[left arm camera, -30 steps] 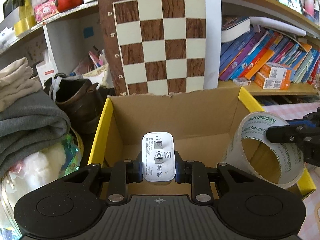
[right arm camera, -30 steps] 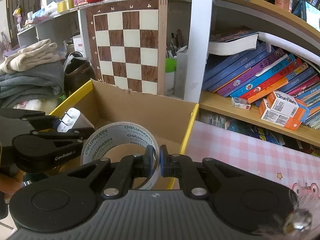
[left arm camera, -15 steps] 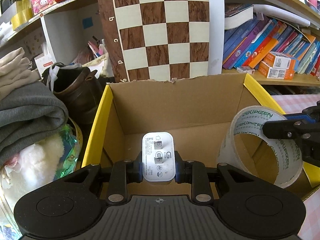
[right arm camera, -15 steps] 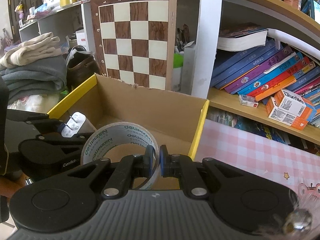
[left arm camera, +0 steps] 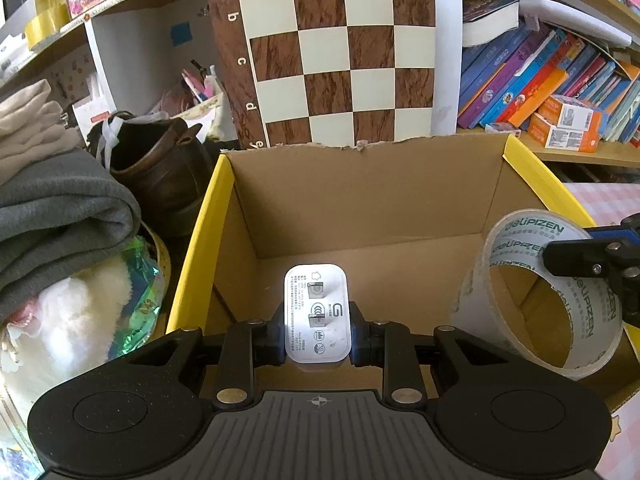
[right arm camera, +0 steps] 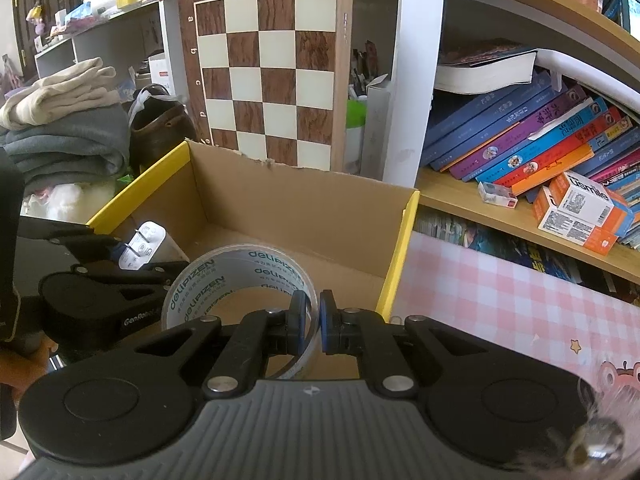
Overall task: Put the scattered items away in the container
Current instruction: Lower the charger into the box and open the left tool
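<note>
left gripper: fingers clamped on the white charger from both sides, prong face pointing up toward camera, held above the near-left part of the cardboard box
right gripper: fingers clamped on the wall of the clear tape roll, one finger inside the ring, one outside; roll held on edge over the near-right part of the box, just inside its yellow right rim
both items over the box opening, neither seen resting on the box floor
box floor bare brown cardboard where visible
box sits at the left end of the pink checked bench, back wall against the chessboard
brown shoe and folded grey cloth just left of the box; books on the shelf to the right
</note>
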`<state>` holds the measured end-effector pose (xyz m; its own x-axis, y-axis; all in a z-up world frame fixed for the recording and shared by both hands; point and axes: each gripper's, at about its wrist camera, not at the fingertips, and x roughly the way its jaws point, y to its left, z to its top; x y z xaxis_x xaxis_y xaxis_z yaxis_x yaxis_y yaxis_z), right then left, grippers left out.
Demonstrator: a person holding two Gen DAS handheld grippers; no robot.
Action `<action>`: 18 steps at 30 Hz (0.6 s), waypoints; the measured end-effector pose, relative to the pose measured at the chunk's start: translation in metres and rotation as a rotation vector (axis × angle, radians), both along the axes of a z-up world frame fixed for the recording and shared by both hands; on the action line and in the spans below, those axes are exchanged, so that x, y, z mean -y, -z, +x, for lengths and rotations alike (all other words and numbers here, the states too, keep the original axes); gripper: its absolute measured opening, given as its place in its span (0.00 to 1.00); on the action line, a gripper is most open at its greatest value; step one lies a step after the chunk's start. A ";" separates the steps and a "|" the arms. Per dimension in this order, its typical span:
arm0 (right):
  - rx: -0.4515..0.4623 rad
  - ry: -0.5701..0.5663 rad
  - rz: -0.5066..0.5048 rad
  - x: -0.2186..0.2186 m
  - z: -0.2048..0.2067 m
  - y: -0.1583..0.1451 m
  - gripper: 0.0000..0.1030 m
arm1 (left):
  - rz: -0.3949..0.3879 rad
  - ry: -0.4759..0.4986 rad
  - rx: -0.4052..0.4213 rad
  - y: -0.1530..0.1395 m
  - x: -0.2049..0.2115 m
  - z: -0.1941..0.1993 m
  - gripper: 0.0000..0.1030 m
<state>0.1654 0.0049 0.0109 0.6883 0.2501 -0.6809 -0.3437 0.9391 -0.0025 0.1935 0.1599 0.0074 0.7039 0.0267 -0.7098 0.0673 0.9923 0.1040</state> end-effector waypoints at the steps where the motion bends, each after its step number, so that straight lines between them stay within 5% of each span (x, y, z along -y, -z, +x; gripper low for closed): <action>1: -0.001 0.001 0.000 0.000 0.000 0.000 0.07 | 0.000 0.001 0.000 0.000 0.000 0.000 0.25; 18: -0.007 -0.012 -0.018 -0.004 0.005 0.004 0.07 | -0.029 -0.002 0.068 -0.015 -0.002 -0.001 0.25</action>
